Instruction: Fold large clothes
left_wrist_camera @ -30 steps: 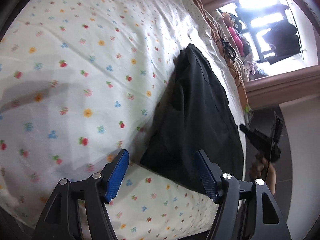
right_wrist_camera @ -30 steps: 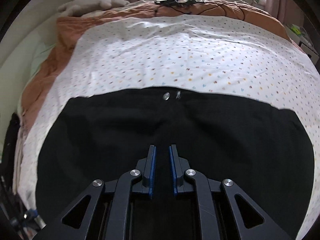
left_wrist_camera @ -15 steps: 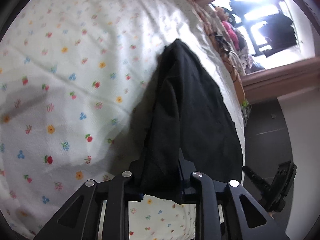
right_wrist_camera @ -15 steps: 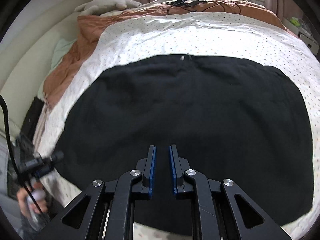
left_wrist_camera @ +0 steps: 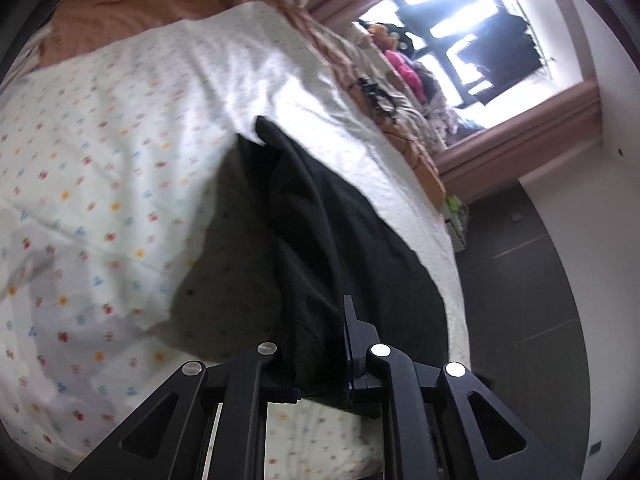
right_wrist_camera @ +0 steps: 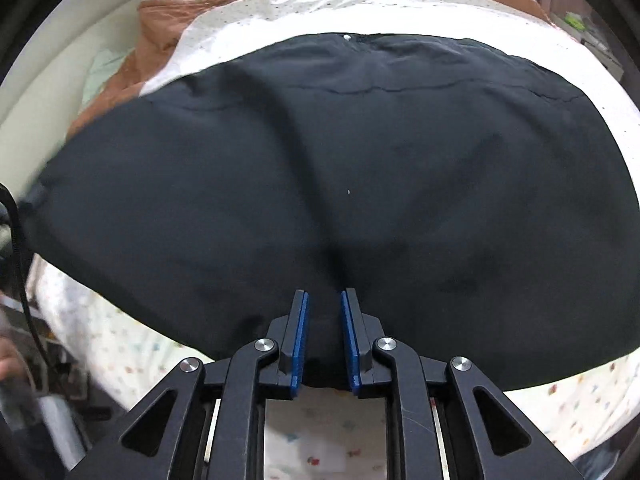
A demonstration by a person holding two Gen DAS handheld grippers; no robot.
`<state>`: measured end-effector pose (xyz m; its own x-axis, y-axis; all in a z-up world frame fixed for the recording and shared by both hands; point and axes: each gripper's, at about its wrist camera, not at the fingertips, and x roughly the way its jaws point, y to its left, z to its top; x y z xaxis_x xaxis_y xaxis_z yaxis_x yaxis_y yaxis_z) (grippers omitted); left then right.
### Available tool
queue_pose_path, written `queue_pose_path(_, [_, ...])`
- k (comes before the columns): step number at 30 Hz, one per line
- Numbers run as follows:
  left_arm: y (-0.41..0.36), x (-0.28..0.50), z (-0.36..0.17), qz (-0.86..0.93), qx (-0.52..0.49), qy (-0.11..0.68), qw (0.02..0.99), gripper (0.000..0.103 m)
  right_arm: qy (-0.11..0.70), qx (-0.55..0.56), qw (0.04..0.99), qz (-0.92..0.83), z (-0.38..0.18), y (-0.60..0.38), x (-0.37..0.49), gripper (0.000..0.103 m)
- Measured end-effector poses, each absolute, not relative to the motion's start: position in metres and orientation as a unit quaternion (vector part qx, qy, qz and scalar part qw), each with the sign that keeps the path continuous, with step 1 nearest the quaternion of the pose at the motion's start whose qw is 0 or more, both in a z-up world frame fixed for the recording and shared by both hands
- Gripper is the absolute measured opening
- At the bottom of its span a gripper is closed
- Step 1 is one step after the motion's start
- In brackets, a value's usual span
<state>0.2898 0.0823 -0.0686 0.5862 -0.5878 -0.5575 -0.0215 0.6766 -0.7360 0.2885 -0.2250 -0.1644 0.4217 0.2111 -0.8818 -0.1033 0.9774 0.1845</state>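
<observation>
On the bedsheet (left_wrist_camera: pixel 120 128), black garment (left_wrist_camera: pixel 320 216) (gripper-pinched) (left_wrist_camera: pixel 316 344).

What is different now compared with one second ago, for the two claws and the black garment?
The left claw has just been closing and now pinches the edge of the black garment, lifting it off the flowered sheet. The right claw came toward the garment's near edge; its jaws have just been opening slightly, with fabric between them. The garment otherwise stays spread on the bed.

Right tool (right_wrist_camera: pixel 324 312) parted over black garment (right_wrist_camera: pixel 360 168)
</observation>
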Motion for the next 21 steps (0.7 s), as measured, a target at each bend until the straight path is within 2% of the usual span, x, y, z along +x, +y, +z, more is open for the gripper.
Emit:
queue_pose_path(7, [0.053,0.296,-0.022,-0.207,-0.34,0.399,0.826,0.013,0.514,0.122,0.84,0.126,-0.146,-0.249,0.291,0.023])
queue_pose_path(8, [0.048,0.296,-0.018,-0.21,-0.336,0.397,0.828,0.013,0.499,0.131,0.847,0.128,-0.138,-0.256,0.288,0.026])
queue_pose_path(9, [0.042,0.297,-0.011,-0.215,-0.331,0.394,0.83,0.013,0.49,0.137,0.851,0.13,-0.134,-0.258,0.285,0.037])
queue_pose_path(11, [0.031,0.3,-0.002,-0.224,-0.323,0.391,0.832,0.013,0.473,0.151,0.858,0.136,-0.13,-0.266,0.281,0.046])
queue_pose_path(17, [-0.005,0.304,0.022,-0.251,-0.294,0.385,0.838,0.012,0.483,0.177,0.844,0.149,-0.157,-0.273,0.274,0.045])
queue_pose_path(21, [-0.032,0.306,0.034,-0.266,-0.271,0.385,0.841,0.012,0.476,0.21,0.84,0.153,-0.175,-0.28,0.273,0.031])
